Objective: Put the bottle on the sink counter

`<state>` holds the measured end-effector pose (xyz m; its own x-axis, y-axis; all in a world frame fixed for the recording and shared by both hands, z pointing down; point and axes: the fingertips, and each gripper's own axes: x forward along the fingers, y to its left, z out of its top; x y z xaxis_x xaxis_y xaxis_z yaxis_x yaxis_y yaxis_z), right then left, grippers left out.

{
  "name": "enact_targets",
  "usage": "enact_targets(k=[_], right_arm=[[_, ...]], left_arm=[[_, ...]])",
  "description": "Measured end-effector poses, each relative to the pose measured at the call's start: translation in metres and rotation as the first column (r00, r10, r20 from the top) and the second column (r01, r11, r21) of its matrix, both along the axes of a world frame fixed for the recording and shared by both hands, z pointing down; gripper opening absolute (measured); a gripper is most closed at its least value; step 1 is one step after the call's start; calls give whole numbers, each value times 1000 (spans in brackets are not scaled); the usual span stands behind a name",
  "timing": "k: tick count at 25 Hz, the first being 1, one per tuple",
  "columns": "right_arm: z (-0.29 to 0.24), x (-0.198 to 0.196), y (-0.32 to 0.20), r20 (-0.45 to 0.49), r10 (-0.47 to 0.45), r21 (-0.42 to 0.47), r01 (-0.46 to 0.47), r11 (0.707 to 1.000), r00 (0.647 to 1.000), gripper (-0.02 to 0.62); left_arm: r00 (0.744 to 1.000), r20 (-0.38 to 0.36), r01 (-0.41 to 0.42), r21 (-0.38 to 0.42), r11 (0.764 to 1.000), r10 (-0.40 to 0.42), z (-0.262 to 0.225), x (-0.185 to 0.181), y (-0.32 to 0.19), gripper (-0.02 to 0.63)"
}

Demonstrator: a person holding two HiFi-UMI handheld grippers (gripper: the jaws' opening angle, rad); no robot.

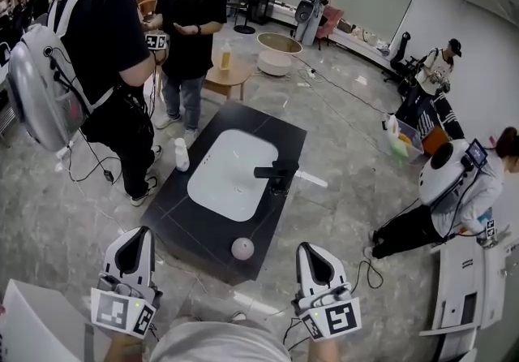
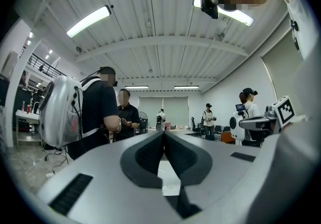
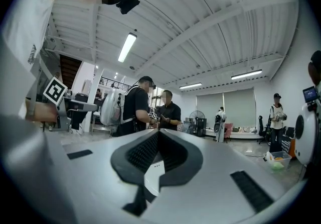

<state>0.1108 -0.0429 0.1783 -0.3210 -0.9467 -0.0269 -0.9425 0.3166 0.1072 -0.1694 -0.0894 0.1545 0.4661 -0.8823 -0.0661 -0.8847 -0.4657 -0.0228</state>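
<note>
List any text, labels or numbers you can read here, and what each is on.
No words or numbers can be read in any view.
Cubes on the left gripper and right gripper: square black-and-white markers, no letters.
Any label on the bottle, on the sink counter: too small to read.

- mid-frame: dark rectangular sink counter (image 1: 261, 125), far end bare
- black faucet (image 1: 276, 175) sticks up at right edge of white oval basin (image 1: 227, 178)
- small white bottle (image 1: 182, 154) on counter's left edge, pale round ball (image 1: 242, 248) on near corner
- upper left: person in black with silver backpack (image 1: 36, 76) crowds counter's left side; floor right of counter mostly open
</note>
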Motion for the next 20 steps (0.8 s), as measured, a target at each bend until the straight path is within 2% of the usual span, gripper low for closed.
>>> enact_targets(k=[20], right_arm=[[6,-14,0,-4,-8,-10,8,1000,1000,11]], left_arm=[[1000,-17,-19,-5,1000,19,7,-3,1,15]])
